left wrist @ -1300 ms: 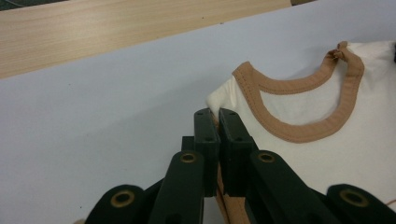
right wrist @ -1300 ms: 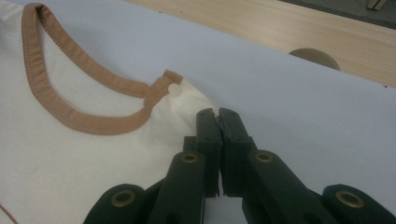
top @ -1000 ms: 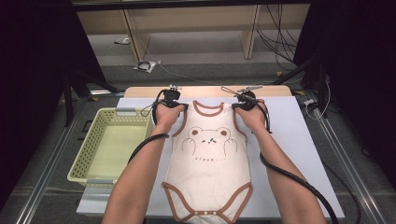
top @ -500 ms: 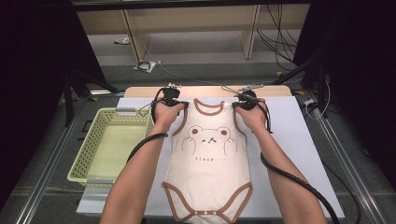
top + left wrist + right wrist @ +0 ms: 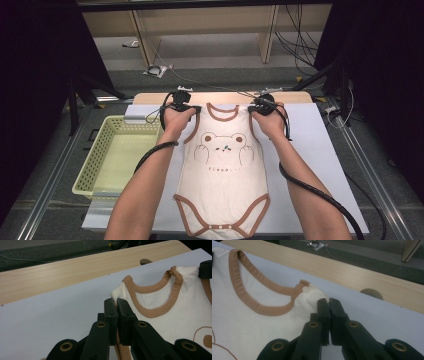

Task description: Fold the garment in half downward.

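Both tools, left (image 5: 115,302) and right (image 5: 327,302), pinched the bodysuit (image 5: 223,185) shoulders; best kept taut, level, smoothing flat on tabletop (image 5: 320,150).

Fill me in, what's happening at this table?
A person holds a cream baby bodysuit with brown trim and a bear print by its two shoulders. The left gripper is shut on the shoulder by the neckline, and the right gripper is shut on the other one. The garment lies flat, front up, on the white sheet covering the table. A pale green plastic basket sits to its left.
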The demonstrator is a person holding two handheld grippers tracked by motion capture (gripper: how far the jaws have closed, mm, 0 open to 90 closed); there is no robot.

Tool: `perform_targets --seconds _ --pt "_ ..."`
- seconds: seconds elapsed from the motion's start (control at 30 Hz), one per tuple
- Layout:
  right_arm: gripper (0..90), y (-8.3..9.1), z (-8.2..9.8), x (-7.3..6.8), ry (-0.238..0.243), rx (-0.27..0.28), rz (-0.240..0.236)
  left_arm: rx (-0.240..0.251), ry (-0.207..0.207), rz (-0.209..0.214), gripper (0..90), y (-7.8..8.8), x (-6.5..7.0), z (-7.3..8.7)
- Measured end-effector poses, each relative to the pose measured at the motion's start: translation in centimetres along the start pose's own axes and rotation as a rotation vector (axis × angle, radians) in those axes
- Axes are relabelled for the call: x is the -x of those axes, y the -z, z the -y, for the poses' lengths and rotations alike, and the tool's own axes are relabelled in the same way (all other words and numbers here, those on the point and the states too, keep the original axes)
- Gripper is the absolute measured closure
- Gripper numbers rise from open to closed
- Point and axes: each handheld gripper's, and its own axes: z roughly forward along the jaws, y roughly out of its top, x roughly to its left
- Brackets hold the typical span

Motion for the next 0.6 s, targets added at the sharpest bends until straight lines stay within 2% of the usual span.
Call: perform_targets --seconds 0.47,0.6 --pt "88.4 0.4 -0.2 0.0 -0.004 0.02 0.005 0.036 -0.02 0.009 87.0 0.9 0.2 -0.8" --pt "88.4 0.7 -0.5 0.1 0.002 0.035 0.007 0.039 -0.037 0.008 87.0 1.1 0.3 -1.1"
